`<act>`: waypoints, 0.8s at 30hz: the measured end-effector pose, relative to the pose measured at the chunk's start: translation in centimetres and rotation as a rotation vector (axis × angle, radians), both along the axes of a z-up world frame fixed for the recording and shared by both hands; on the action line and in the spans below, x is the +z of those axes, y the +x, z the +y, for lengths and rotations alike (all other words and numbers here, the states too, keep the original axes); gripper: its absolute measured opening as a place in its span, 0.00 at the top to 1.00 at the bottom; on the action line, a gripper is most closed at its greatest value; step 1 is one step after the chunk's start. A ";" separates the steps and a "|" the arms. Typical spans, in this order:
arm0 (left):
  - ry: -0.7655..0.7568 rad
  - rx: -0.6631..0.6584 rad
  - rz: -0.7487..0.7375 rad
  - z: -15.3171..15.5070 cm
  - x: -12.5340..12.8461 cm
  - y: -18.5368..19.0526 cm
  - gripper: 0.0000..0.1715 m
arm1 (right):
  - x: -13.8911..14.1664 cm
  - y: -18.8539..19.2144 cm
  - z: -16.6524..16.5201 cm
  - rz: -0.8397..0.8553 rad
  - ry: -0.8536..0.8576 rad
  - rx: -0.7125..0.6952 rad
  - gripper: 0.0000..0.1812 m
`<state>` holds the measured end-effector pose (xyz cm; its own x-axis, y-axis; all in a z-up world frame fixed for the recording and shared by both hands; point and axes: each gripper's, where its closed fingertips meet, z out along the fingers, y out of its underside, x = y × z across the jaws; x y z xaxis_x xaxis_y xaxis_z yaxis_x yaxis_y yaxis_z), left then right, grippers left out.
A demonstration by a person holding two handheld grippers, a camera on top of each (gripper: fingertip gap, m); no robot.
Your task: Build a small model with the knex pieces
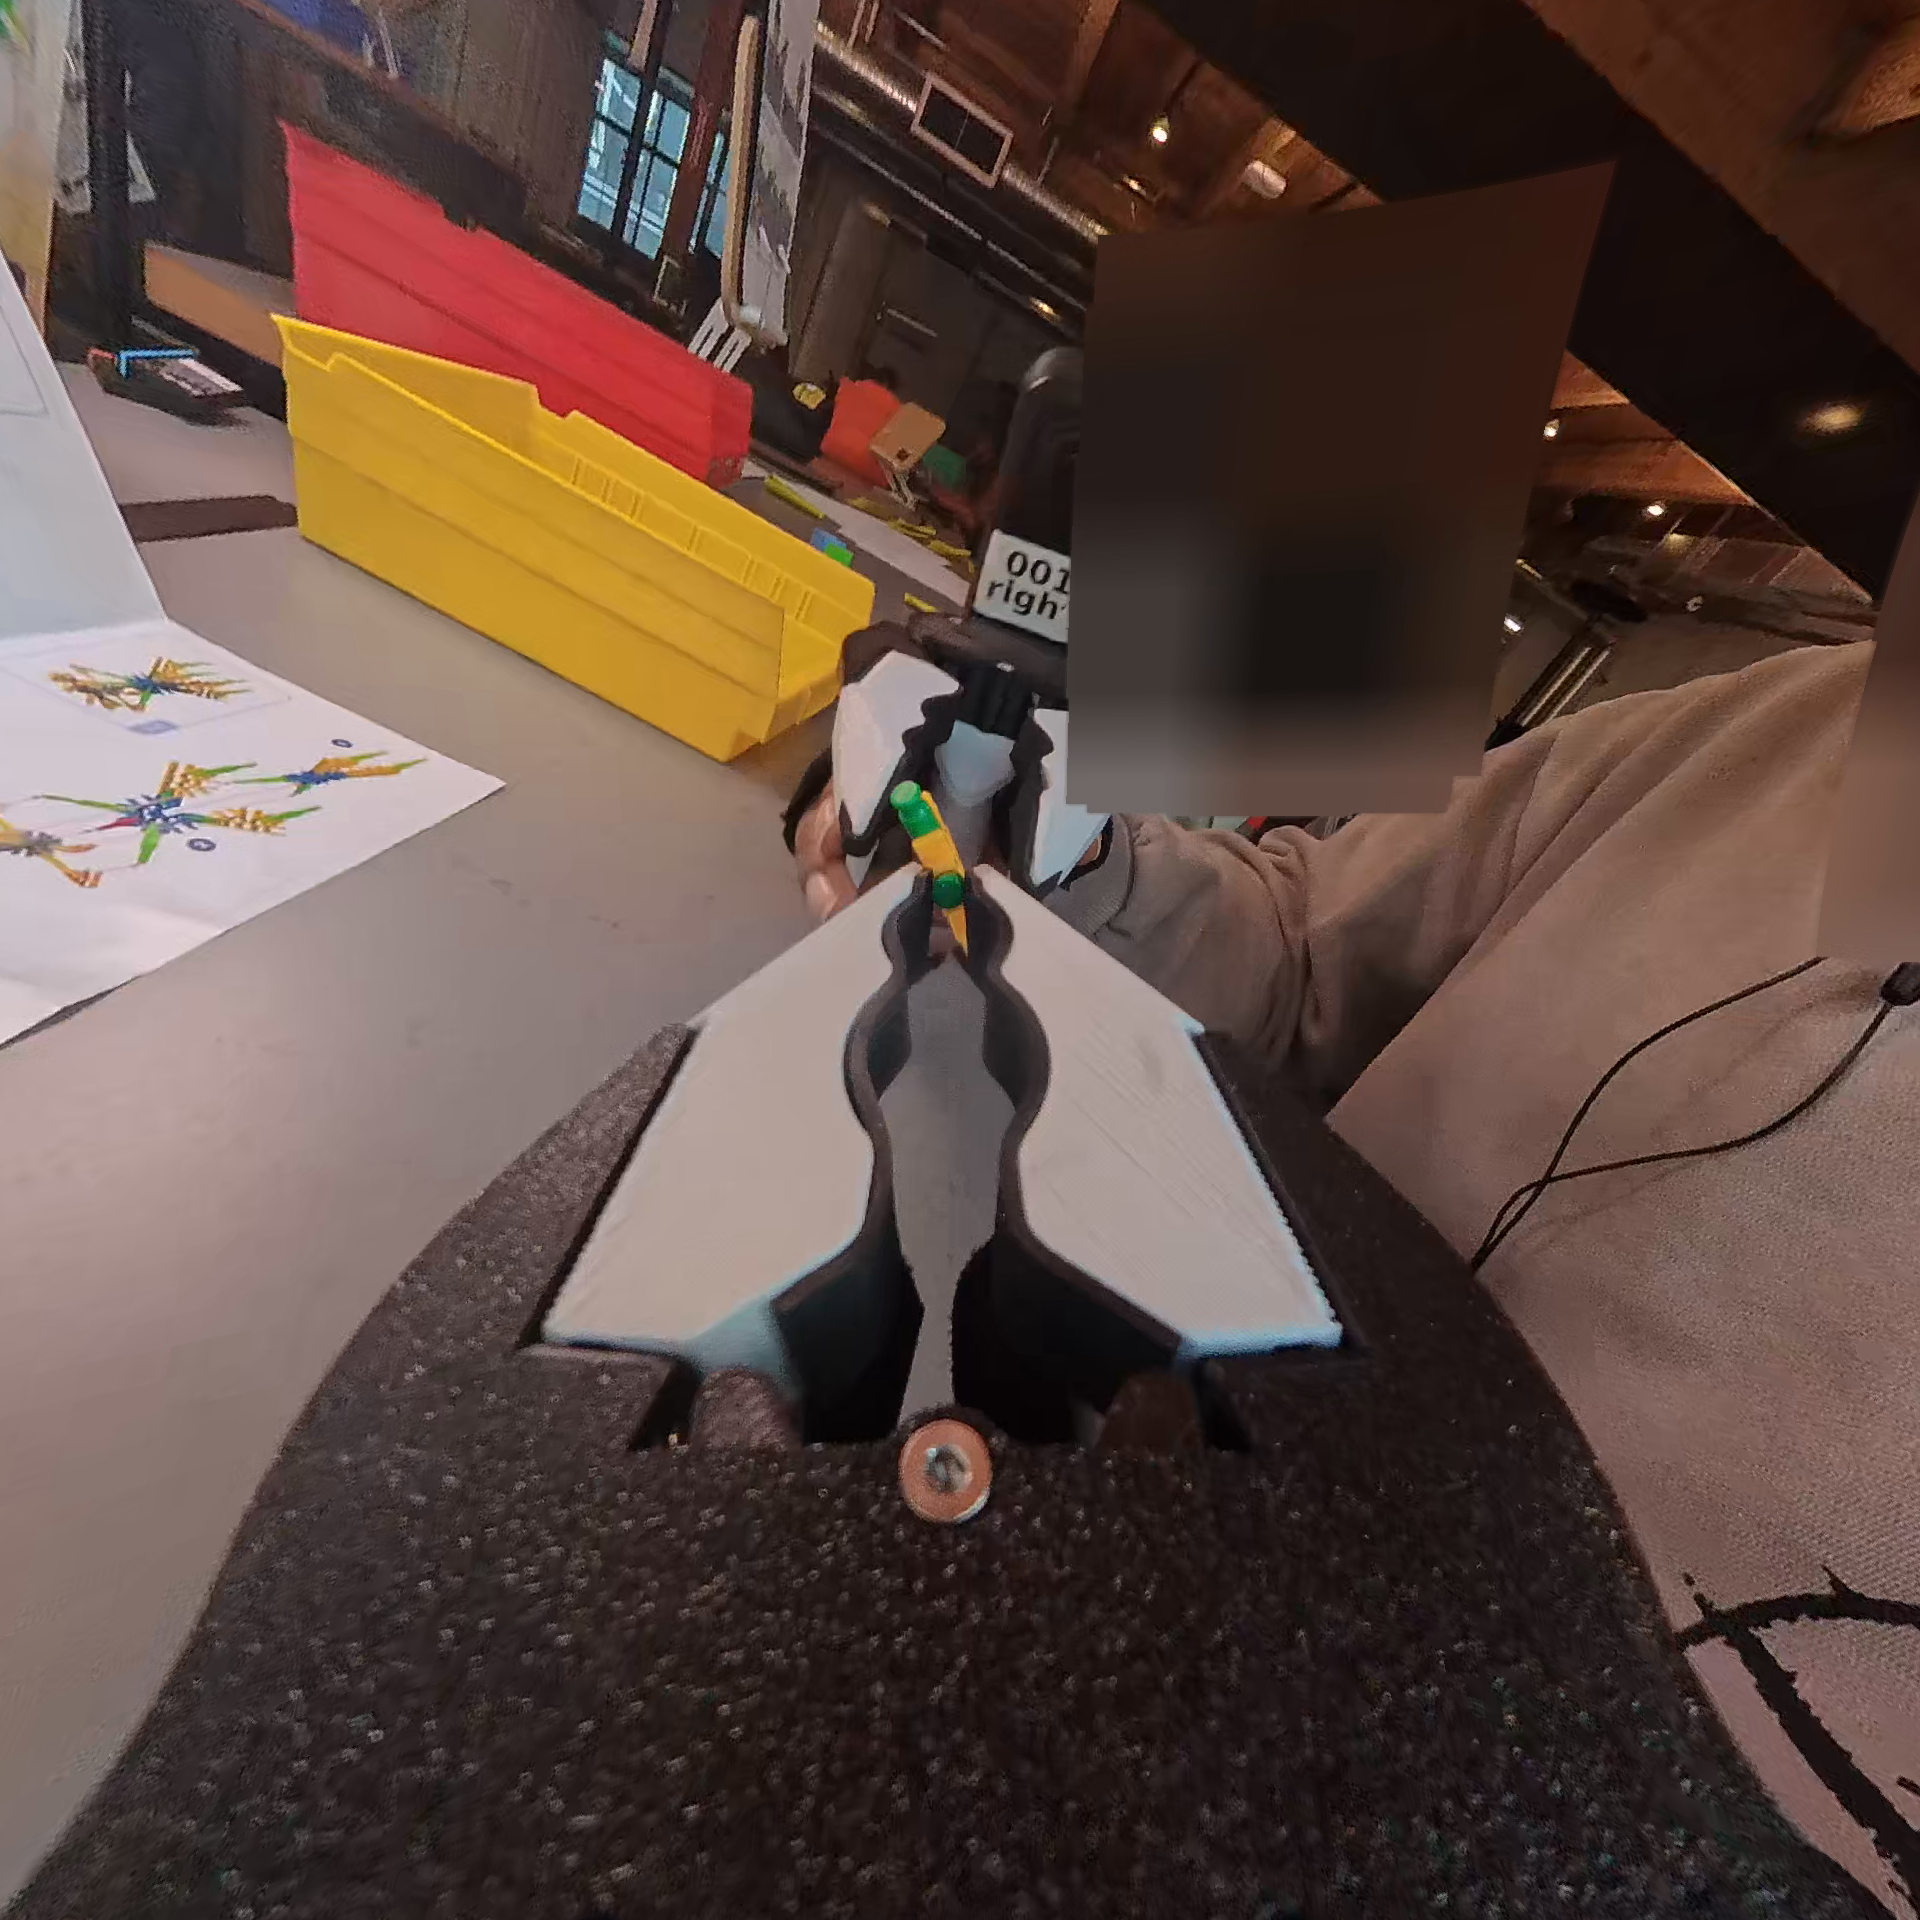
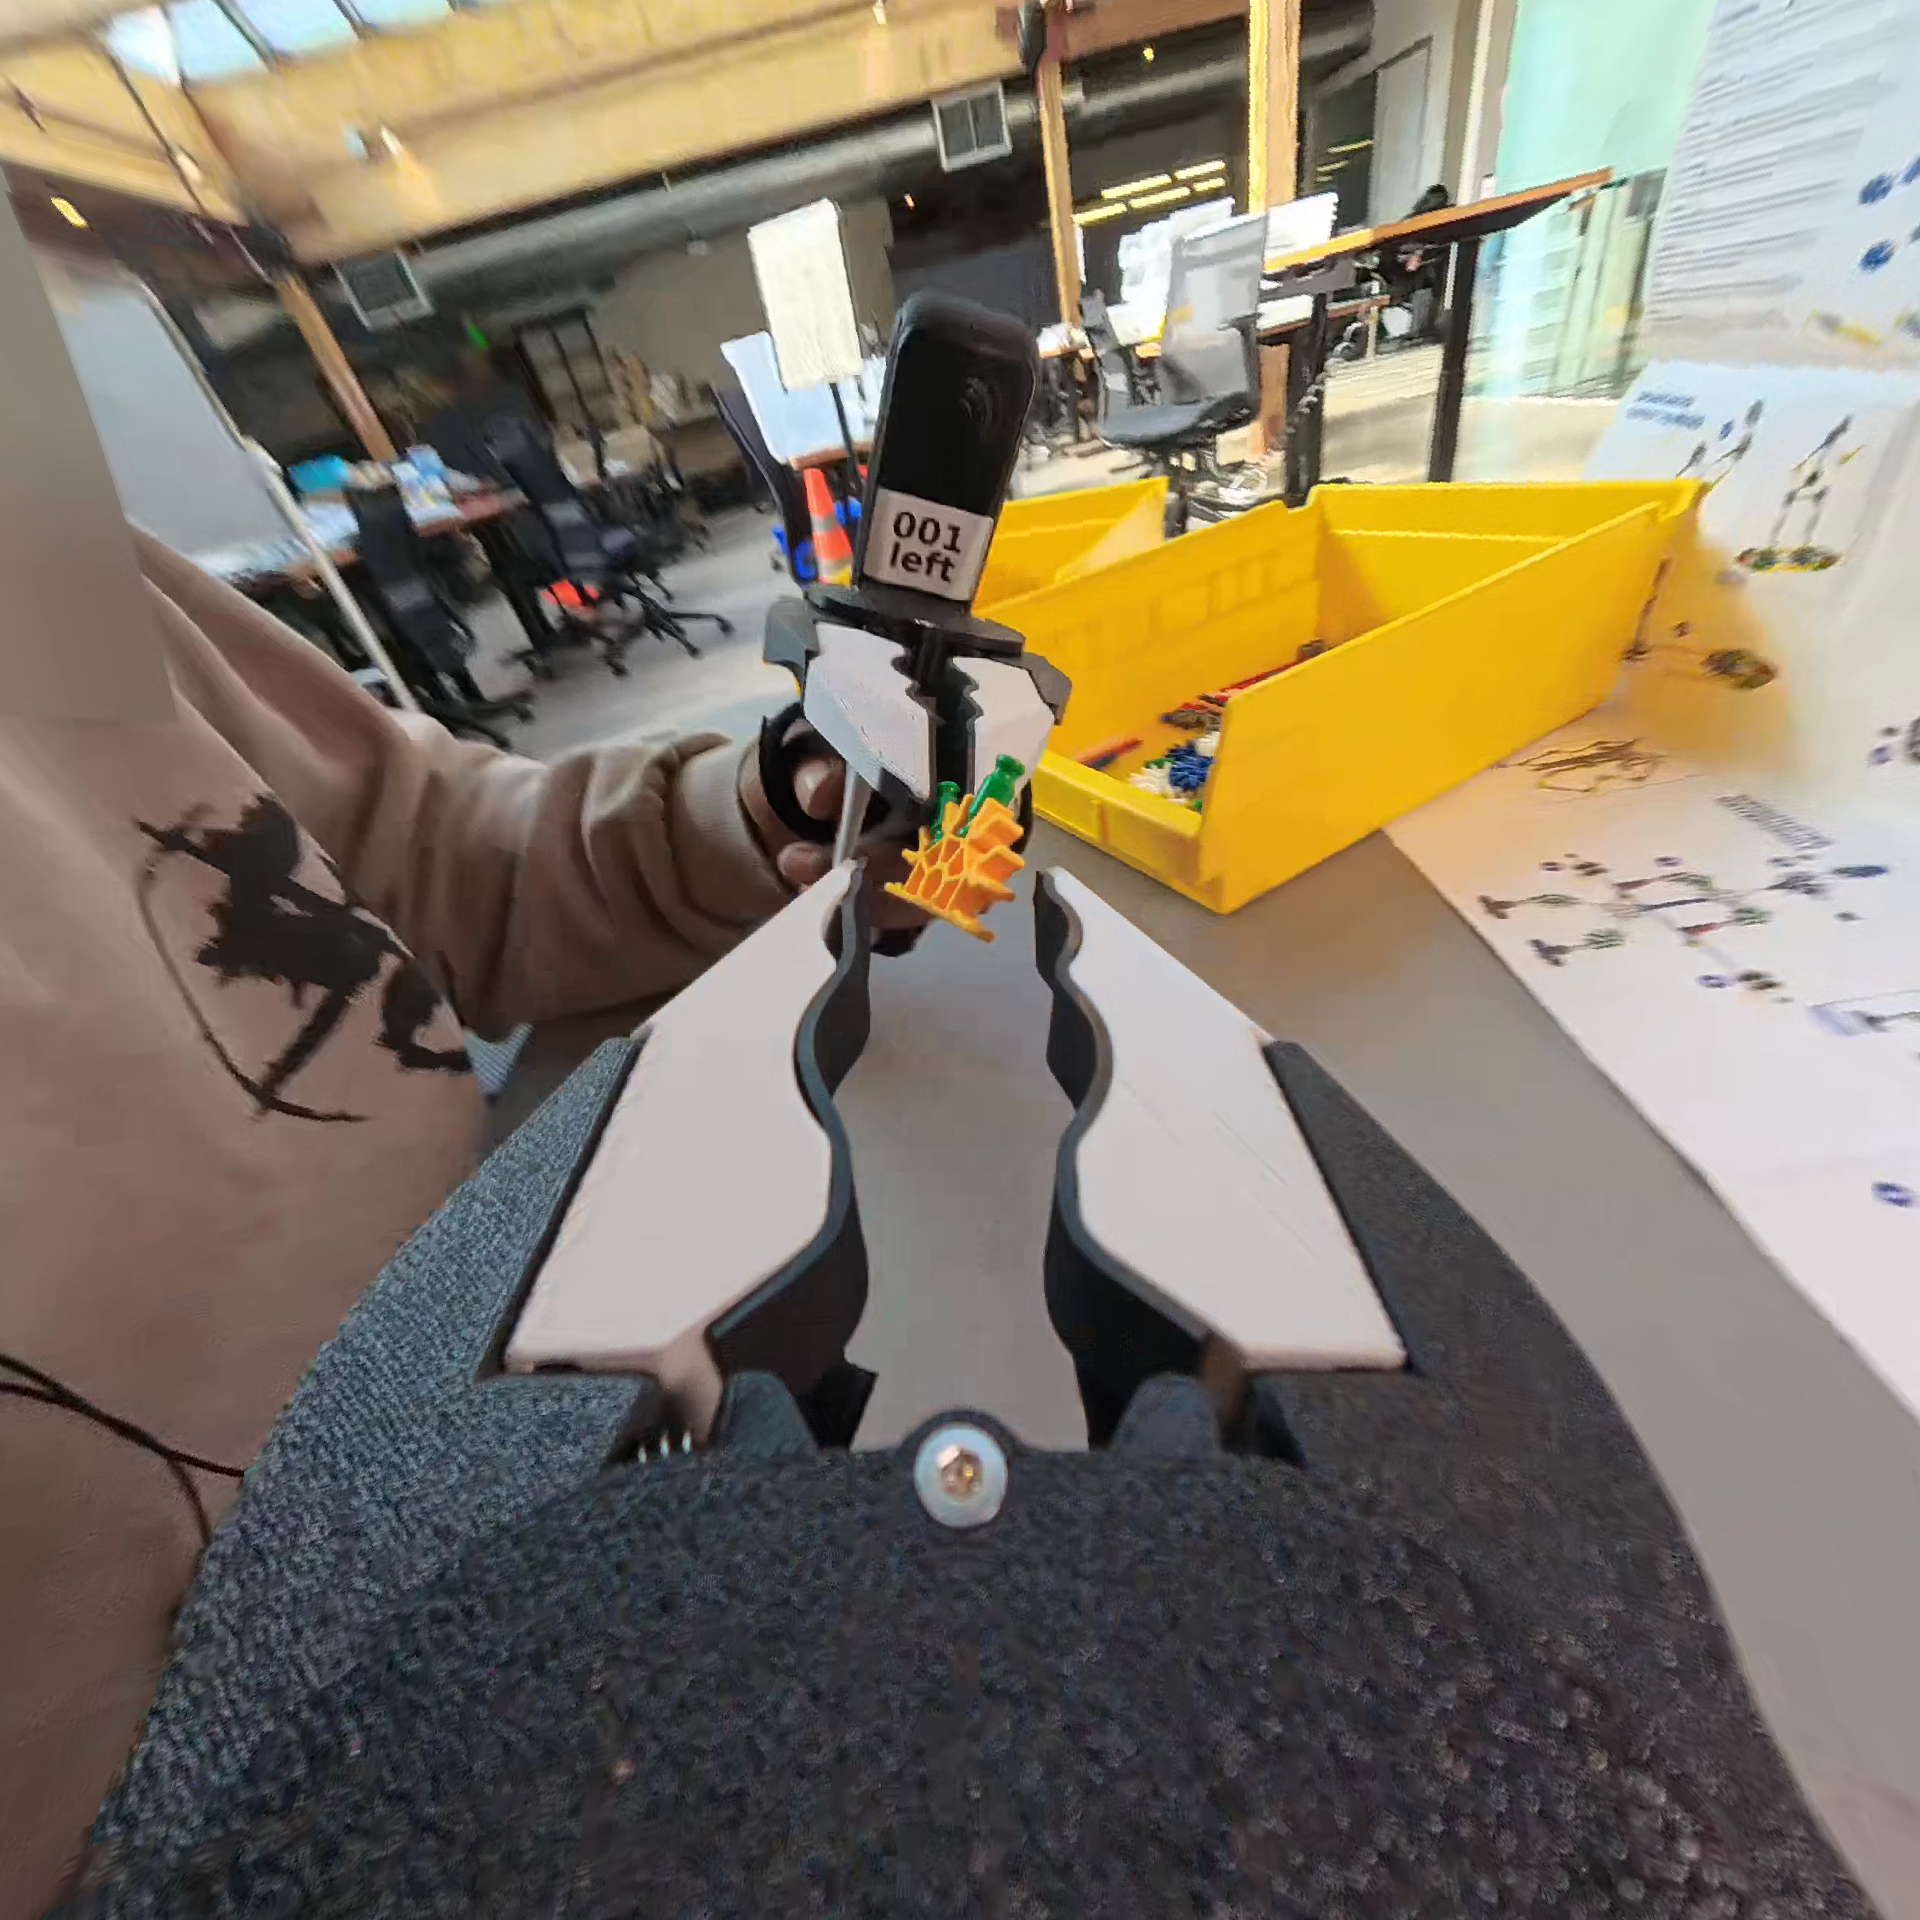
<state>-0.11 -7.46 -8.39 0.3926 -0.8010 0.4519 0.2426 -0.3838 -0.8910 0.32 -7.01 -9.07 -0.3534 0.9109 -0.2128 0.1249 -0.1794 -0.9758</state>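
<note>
Left wrist view shows the left gripper (image 1: 943,909) with its tips pinched together on a small orange-and-green toy piece (image 1: 935,852), gripped at the piece's lower point. The piece's long axis runs from about 5 o'clock at the grip up toward 11 o'clock, a green peg at its free end reaching close to the right gripper (image 1: 961,790), which faces it from 12 o'clock. In the right wrist view the right gripper (image 2: 945,883) stands wide, holding nothing, its tips on either side of and just below the orange webbed piece (image 2: 961,857), which sits at 12 o'clock from it, flat face toward the camera. Whether the tips touch it I cannot tell. The left gripper (image 2: 951,774) hangs down just behind the piece. A yellow bin (image 2: 1351,665) of loose parts lies at 2 o'clock on the grey table (image 2: 1299,997), beside a printed instruction sheet (image 2: 1714,935)
</note>
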 end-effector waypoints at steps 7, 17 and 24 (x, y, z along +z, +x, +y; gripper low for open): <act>0.042 0.053 0.006 0.3 0.2 0.2 0.97 | 0.3 0.0 0.1 0.013 -0.147 0.039 0.97; 0.011 0.035 0.077 0.3 -1.1 0.5 0.97 | -0.3 0.2 0.2 -0.015 -0.097 0.029 0.97; 0.034 0.094 0.093 0.8 -1.1 0.4 0.97 | -0.8 -0.1 0.5 -0.026 -0.036 -0.009 0.98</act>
<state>0.27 -6.69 -9.53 0.5055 -0.7729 0.3836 0.1922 -0.3325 -0.9233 0.25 -6.51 -9.87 -0.3390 0.9057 -0.2544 0.1487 -0.2154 -0.9651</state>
